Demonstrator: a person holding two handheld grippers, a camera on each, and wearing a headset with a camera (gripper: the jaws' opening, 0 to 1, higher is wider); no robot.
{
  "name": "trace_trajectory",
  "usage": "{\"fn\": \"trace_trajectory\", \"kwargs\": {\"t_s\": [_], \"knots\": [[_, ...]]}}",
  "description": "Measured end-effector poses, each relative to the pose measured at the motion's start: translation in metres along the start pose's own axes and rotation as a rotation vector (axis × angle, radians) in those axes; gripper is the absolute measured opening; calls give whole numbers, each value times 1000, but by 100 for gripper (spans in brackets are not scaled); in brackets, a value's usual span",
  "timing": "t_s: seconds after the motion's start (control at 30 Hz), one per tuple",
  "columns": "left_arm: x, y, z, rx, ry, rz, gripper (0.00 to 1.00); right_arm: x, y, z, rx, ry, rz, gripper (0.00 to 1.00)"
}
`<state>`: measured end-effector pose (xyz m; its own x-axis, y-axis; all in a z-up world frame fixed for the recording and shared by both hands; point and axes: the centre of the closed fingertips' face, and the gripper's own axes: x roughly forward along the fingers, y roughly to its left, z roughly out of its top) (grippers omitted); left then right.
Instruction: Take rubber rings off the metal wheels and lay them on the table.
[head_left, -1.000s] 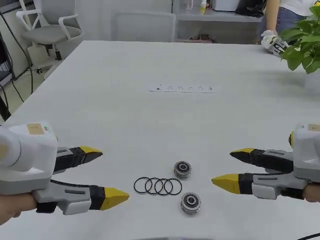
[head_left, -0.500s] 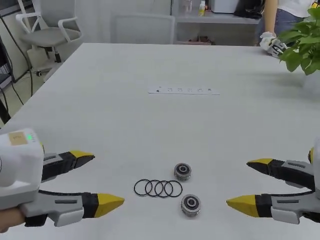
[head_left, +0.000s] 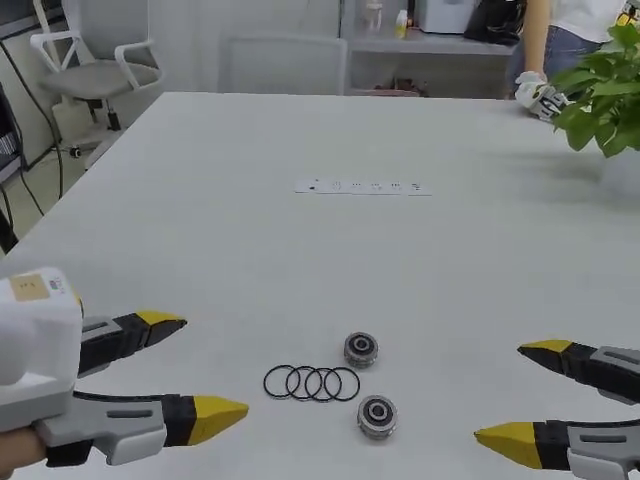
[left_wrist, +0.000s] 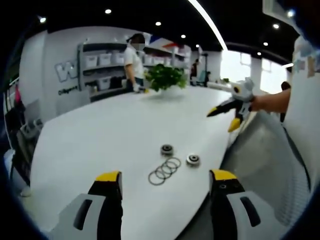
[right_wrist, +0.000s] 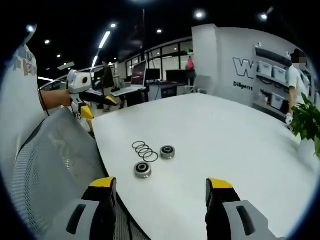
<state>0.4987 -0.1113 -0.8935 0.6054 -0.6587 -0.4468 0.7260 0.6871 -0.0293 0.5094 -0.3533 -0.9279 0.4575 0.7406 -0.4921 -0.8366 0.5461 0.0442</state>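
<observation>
- The left tool (head_left: 212, 364) reaches in from the lower left of the head view. Its two yellow-tipped jaws are spread wide with nothing between them.
- The right tool (head_left: 500, 392) enters at the lower right edge, and its jaws are likewise parted and empty.
- Both tools hang above the pale counter (head_left: 250, 250), well apart from each other, with the task's things between them.
- The rubber rings (head_left: 311, 383) lie flat on the counter at the lower centre of the frame. They are thin and black, and overlap one another in a short row running left to right.
- The upper metal wheel (head_left: 361, 349) lies on its side just above the right end of that row.
- The lower metal wheel (head_left: 377, 416) lies just below the same end.
- In the left gripper view the rings and both wheels sit ahead on the counter, above the gap between that tool's own jaws. The right tool shows at the upper right.
- In the right gripper view the rings lie left of centre, one wheel to their right and one below them.
- Farther up the counter lies a white strip (head_left: 363, 187) with small dark marks.
- A plant (head_left: 605, 85) and a standing person (head_left: 560, 40) occupy the upper right, and a chair (head_left: 90, 60) the upper left.
</observation>
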Motion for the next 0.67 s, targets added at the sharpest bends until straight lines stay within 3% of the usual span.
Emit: {"fn": "trace_trajectory", "kwargs": {"t_s": [0.37,0.67], "knots": [[3,-2,-2,13,14,4,72,-15,-3,-7,9,3,-35,72],[3,-2,-4,27,21,11,72,-18,-4,-10,8,1,-48,72]]}}
